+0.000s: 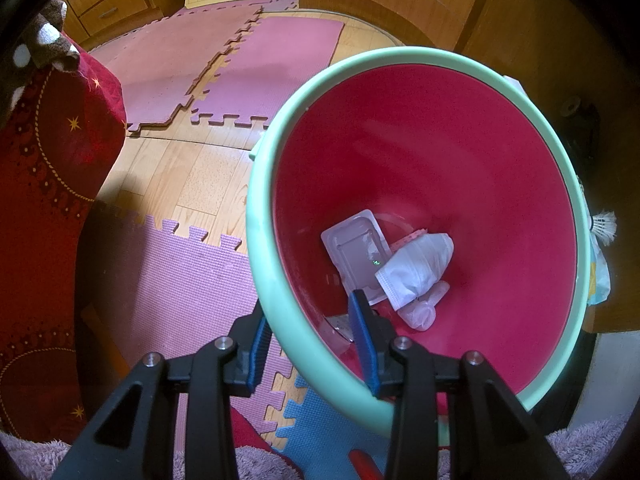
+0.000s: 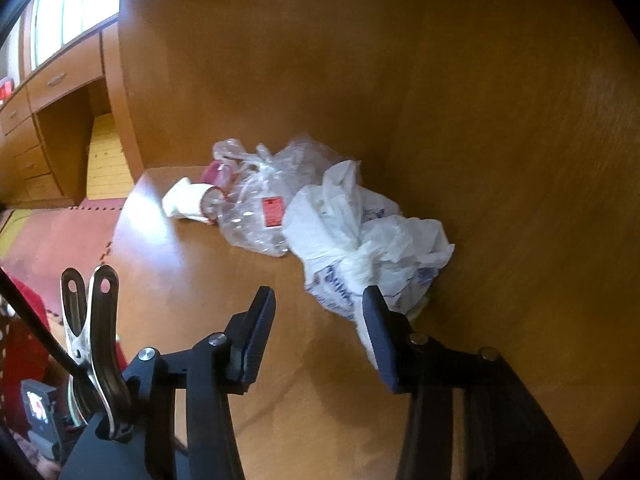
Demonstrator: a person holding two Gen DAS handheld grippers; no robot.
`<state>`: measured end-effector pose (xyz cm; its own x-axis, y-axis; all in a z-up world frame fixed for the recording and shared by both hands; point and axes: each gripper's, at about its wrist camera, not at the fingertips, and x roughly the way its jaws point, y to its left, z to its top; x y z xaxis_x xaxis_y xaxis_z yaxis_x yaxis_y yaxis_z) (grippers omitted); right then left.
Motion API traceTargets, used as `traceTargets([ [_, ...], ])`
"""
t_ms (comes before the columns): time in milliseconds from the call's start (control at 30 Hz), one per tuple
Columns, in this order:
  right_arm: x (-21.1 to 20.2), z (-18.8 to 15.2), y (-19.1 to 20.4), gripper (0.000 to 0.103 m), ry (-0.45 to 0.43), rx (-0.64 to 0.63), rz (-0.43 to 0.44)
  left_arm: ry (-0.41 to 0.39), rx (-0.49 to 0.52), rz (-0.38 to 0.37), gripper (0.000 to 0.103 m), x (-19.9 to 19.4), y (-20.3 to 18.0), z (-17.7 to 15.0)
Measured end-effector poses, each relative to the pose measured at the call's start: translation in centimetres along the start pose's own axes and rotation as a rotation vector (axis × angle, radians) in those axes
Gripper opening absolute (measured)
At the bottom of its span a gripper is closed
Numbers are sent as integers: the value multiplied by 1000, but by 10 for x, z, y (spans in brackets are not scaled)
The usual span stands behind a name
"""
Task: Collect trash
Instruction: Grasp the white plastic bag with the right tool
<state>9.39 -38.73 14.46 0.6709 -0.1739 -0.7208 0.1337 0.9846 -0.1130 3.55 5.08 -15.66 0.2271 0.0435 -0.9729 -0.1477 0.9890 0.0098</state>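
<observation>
A red bucket with a mint-green rim (image 1: 264, 216) fills the left wrist view. At its bottom lie a clear plastic tray (image 1: 352, 248), a white face mask (image 1: 420, 268) and a small clear wrapper (image 1: 424, 312). My left gripper (image 1: 310, 340) is shut on the near rim, one finger outside the wall and one inside. In the right wrist view a crumpled white plastic bag with blue print (image 2: 360, 240), a clear bag with a red label (image 2: 264, 208) and a white roll (image 2: 186, 200) lie on a wooden surface. My right gripper (image 2: 318, 316) hangs open just short of the white bag, with nothing between its fingers.
Pink and purple foam mats (image 1: 168, 68) and a blue one (image 1: 320, 420) cover a wood floor. Red cloth with gold stars (image 1: 48, 184) hangs at left. A shuttlecock (image 1: 604, 226) lies beside the bucket. Wooden panels (image 2: 400, 60) close in the trash; drawers (image 2: 56, 80) stand at left.
</observation>
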Motion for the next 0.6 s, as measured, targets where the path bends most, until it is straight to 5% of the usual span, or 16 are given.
traceTargets([
  [133,11,4,-6,57,17,5,-5,0,0,0,40,0,0,0],
  [600,39,17,-5,58,33,-54,-70,-1,0,1,40,0,0,0],
])
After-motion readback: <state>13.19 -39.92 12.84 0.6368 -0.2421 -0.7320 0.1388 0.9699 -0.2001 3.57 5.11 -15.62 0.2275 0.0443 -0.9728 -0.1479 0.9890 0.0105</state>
